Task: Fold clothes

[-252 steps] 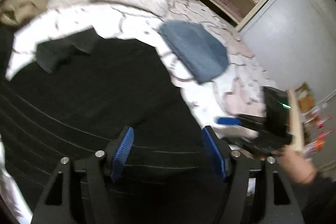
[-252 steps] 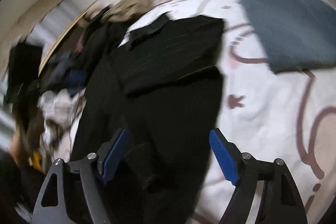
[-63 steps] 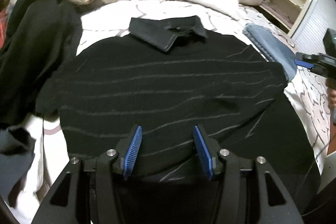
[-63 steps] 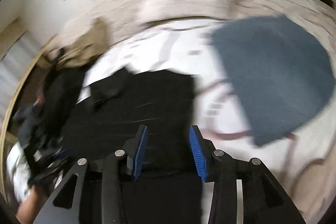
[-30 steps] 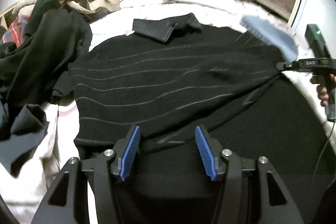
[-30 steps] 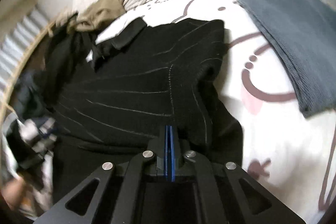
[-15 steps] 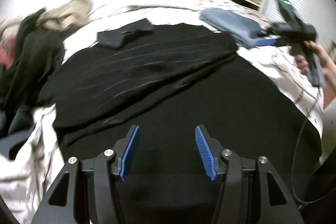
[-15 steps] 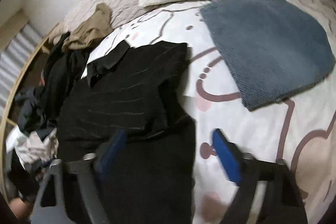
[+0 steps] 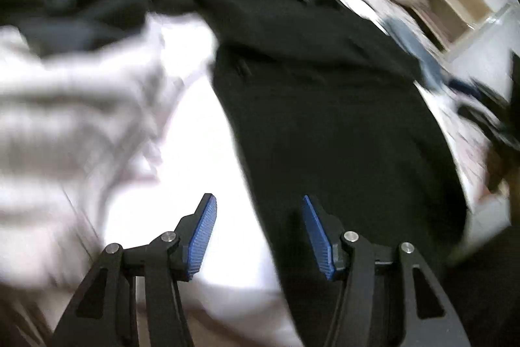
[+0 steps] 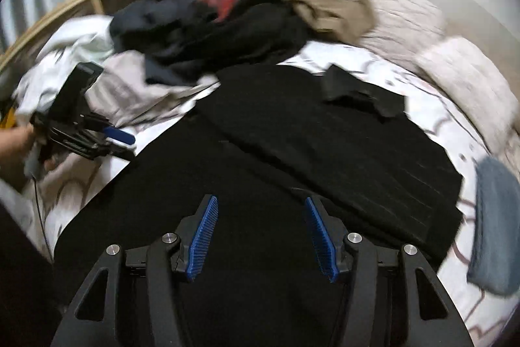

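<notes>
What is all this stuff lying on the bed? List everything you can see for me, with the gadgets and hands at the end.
Collared garment: one, black with faint stripes, spread across the middle of the bed, partly folded.
Clothes pile: one heap, black, navy, red and tan pieces, at the far side by the wooden bed frame.
Pale clothes: a few, white and grey, crumpled beside the pile.
Folded garment: one, blue-grey, at the right edge.
Pillow: one, whitish, at the head of the bed.
Bedsheet: one, white with pinkish-brown pattern.
Left gripper: black with blue pads, jaws apart, nothing between them.
Right gripper: same make, jaws closing slightly, nothing between them.
Hand: one, holding the left gripper.
</notes>
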Demonstrator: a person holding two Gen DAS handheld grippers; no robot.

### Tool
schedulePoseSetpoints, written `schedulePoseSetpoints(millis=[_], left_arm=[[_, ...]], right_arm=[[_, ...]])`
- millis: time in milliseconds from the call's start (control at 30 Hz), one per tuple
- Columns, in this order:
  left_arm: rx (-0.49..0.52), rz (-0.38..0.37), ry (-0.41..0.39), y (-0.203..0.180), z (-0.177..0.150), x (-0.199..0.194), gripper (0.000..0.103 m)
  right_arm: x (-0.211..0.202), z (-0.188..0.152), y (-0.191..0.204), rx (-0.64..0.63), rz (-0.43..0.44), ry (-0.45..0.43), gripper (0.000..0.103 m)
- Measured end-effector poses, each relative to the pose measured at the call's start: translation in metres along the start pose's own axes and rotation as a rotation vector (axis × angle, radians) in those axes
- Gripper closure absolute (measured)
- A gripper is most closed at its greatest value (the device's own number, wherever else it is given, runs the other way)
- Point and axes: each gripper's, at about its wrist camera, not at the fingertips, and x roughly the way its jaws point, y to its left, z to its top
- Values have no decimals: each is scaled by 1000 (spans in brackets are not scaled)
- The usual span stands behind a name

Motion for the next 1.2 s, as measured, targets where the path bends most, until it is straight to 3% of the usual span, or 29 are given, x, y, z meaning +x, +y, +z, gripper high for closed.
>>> schedulePoseSetpoints(millis=[100,367,567,767,833,867,900,933,1000,1033,1200], left_arm=[[6,-112,146,-8,-27,10,49],[114,-253,389,-36,-81,16,51],[85,-345,356,-48,-119,10,51],[110,-312,277,-75,-144,9,51],[115,-290,260,-80,-147,8,68],[123,-260,254,-81,-148,8,84],[112,-240,250,-80,-148,7,92],[84,-243,250,-76,-146,10,93],[28,-273,244,-71,-142,8,95],[21,-287,231,-71,-140,2,95],[6,-373,157,-80,-126,-24,95]], right_arm=[[2,3,2,35,31,12,46],[-17,-30,-2,258,38,40,46],[-47,-46,38,242,-30,53,46],[-80,-30,98,140,-77,5,46],[-90,-31,117,111,-96,-16,46],[-94,-32,125,95,-107,-24,46],[-97,-35,134,74,-125,-33,46],[-99,-41,145,48,-144,-42,45],[-100,-51,164,-1,-173,-58,30],[-99,-58,175,-30,-183,-65,28],[-82,-95,235,-151,-207,-25,27]])
